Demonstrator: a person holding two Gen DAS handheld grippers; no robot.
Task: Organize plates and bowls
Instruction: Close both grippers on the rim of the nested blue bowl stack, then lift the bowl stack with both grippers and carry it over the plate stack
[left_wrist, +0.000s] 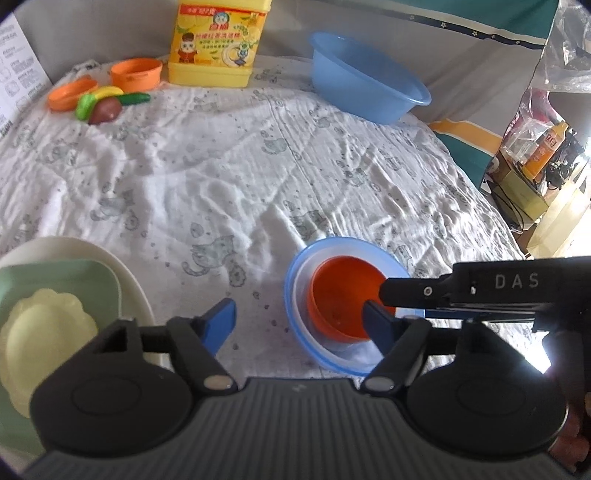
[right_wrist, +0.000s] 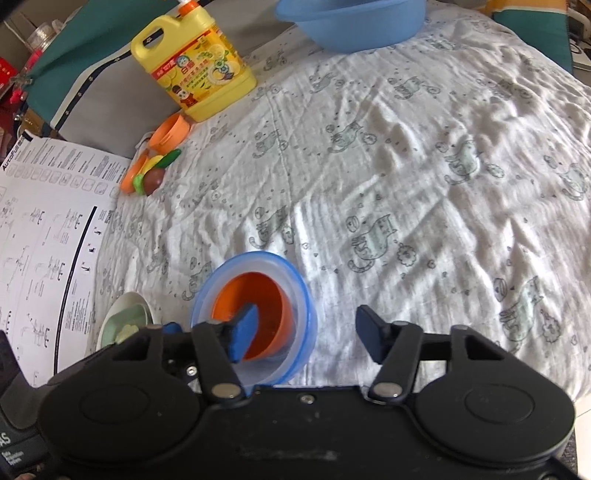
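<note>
Lower centre of right wrist view: I am working orange bowl (right_wrist: 255, 317), nested in blue bowl (right_wrist: 291, 295). Right gripper (right_wrist: 308, 332) and left gripper (left_wrist: 299, 321) both released, nothing pinched. Judging: close on orange rim squarely, lifting straight.

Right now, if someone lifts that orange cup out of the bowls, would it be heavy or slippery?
Probably light: the orange cup looks like thin plastic and empty. Its smooth, glossy wall may be a little slippery. Sitting loosely inside the blue bowl, it should lift free easily.
</note>
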